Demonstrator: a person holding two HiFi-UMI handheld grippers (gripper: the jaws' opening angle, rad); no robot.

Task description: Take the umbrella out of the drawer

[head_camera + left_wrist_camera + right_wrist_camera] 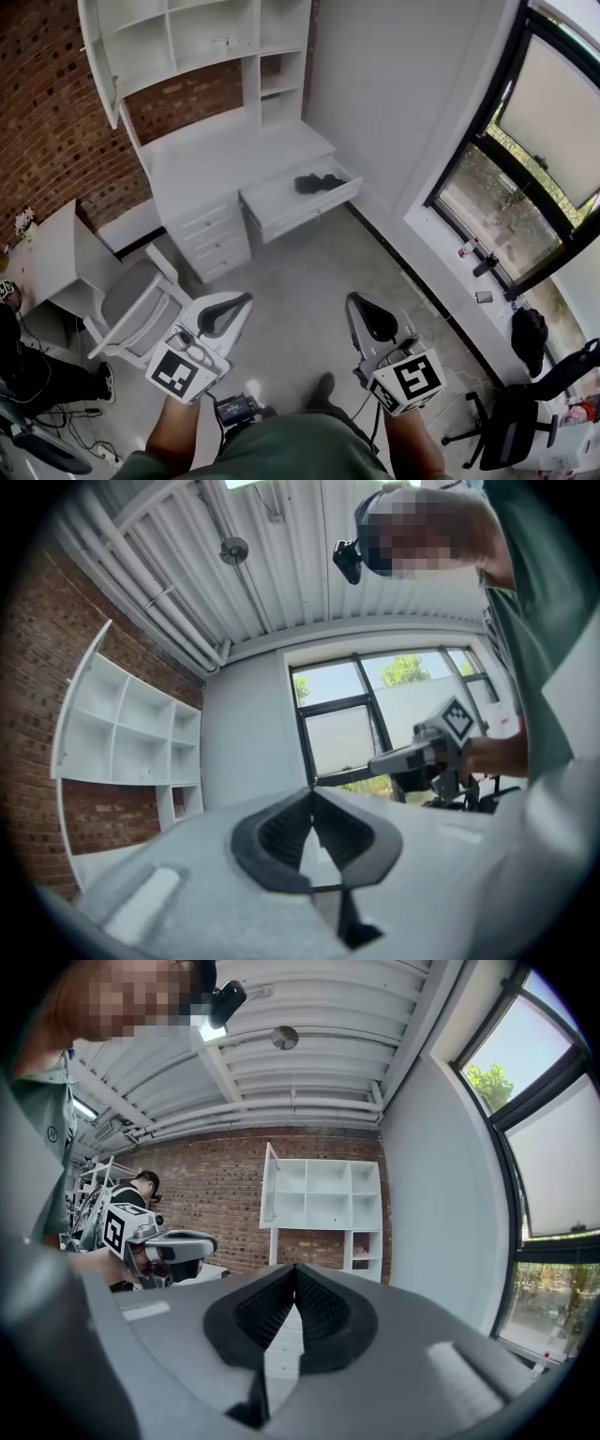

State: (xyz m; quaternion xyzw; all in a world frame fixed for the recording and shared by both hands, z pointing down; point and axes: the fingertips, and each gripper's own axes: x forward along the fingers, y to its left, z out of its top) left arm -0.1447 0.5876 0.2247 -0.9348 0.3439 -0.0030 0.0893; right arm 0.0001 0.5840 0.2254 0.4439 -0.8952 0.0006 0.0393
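The black folded umbrella [319, 183] lies in the open drawer [281, 208] of the white desk [220, 159], far ahead of both grippers. My left gripper [246, 299] is held low at the left, jaws shut with nothing between them; its tips also meet in the left gripper view [312, 790]. My right gripper [353, 299] is beside it at the right, likewise shut and empty, its tips together in the right gripper view [295, 1267]. Each gripper shows in the other's view: the right gripper [427, 754] and the left gripper [159, 1241]. Both are well short of the drawer, over bare floor.
A grey office chair [141, 300] stands at the left, between me and the desk. White shelves [187, 37] rise above the desk against a brick wall. A window sill with bottles [473, 258] runs along the right, with a black chair [516, 422] below. Another person [28, 370] sits at the far left.
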